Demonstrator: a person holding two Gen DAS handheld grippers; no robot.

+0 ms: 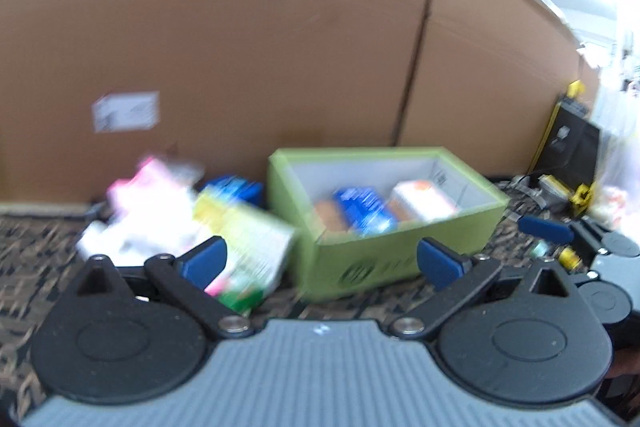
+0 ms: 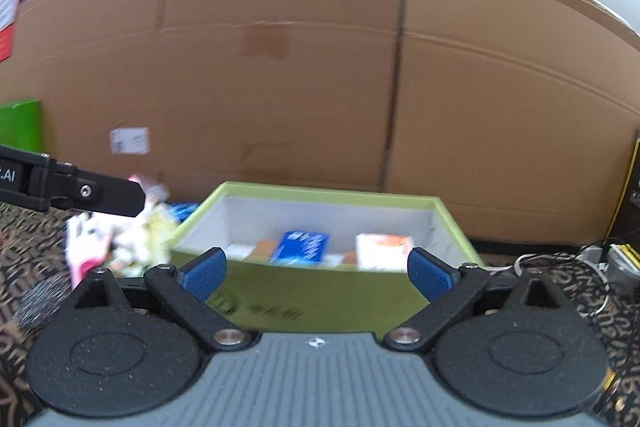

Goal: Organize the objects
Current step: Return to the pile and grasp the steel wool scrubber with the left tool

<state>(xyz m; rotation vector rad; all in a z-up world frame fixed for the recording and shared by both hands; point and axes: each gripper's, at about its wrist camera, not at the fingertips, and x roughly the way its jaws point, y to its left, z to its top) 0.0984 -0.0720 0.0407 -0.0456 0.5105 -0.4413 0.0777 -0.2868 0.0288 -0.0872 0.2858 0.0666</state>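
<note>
A green open box (image 1: 400, 259) stands on the patterned carpet and holds a blue packet (image 1: 364, 211) and a white-orange packet (image 1: 420, 201). It also shows in the right wrist view (image 2: 320, 303), with the blue packet (image 2: 300, 247) and white-orange packet (image 2: 380, 251) inside. Left of it lies a pile of small boxes: a yellow-green-white one (image 1: 248, 243), a pink-white one (image 1: 148, 195) and a blue one (image 1: 236, 187). My left gripper (image 1: 320, 259) is open and empty, above the yellow-green box and the green box's left corner. My right gripper (image 2: 316, 271) is open and empty, in front of the green box.
A large cardboard box (image 1: 280, 47) forms a wall behind everything. Black and yellow equipment (image 1: 568, 147) and cables (image 2: 560, 267) lie at the right. The left gripper's arm (image 2: 80, 191) reaches in from the left of the right wrist view.
</note>
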